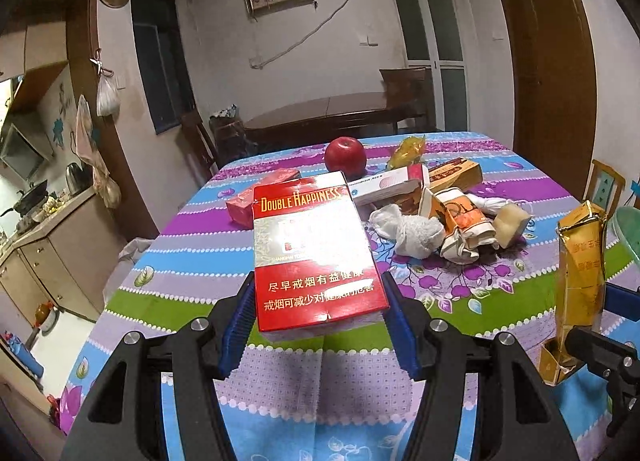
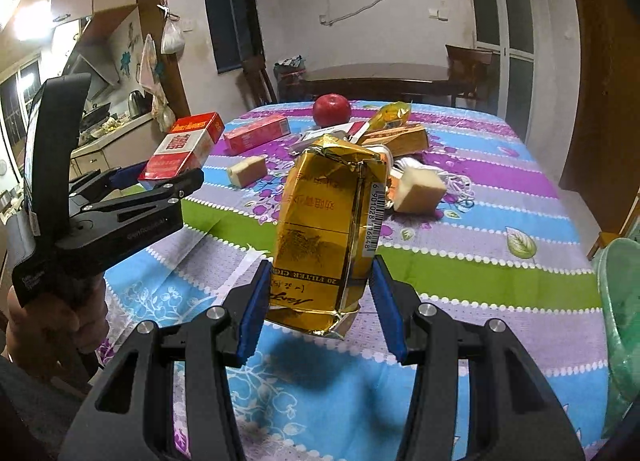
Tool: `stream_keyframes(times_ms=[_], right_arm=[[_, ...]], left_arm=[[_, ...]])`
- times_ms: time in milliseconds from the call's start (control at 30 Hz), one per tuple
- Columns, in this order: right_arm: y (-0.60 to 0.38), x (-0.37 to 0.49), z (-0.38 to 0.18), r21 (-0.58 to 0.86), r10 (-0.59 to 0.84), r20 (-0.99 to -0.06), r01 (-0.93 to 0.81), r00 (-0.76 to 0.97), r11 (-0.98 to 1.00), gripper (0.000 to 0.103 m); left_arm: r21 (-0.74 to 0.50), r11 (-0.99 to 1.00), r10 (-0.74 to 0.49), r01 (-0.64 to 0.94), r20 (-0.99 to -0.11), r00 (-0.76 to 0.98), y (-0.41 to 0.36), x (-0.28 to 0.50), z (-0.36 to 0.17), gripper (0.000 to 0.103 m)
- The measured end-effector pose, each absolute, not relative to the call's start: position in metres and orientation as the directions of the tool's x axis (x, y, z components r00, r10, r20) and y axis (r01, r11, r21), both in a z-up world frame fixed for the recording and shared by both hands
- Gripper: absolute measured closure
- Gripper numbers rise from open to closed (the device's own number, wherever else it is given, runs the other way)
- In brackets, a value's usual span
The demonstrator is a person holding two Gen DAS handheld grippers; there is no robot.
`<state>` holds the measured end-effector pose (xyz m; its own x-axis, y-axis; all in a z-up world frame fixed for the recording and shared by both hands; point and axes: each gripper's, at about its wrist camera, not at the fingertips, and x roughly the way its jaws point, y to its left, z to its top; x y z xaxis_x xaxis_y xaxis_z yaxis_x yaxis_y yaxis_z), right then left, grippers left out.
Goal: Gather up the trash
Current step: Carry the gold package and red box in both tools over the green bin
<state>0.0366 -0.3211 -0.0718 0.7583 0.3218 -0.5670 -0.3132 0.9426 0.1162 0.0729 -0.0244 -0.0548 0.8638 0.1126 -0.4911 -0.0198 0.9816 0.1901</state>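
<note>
My left gripper is shut on a red Double Happiness cigarette box, held above the striped tablecloth. From the right wrist view the same red box hangs at the left, with a hand under that gripper's handle. My right gripper is shut on a crumpled gold cigarette pack, upright and lifted off the cloth. This gold pack shows at the right edge of the left wrist view.
A pile lies mid-table: white tissue, orange-white wrapper, a pale block, a red box, a white-pink box, a brown box, a yellow wrapper, a red apple. A green bin stands right.
</note>
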Motion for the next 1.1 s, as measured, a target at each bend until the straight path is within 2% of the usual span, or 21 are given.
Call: stream_keyframes(times_ms=[533, 1100], right_arm=[[-0.369, 0.029, -0.044, 0.045, 0.185, -0.502, -0.189, 0.845, 0.981, 0.056], [-0.449, 0.013, -0.034, 0.021, -0.007, -0.481, 0.02, 0.877, 1.0, 0.056]], left_arm=[[0.214, 0.975, 0.048, 0.055, -0.448, 0.893, -0.069, 0.085, -0.038, 0.042], [0.248, 0.933, -0.13, 0.262, -0.447, 0.885, -0.185, 0.104, -0.035, 0.042]])
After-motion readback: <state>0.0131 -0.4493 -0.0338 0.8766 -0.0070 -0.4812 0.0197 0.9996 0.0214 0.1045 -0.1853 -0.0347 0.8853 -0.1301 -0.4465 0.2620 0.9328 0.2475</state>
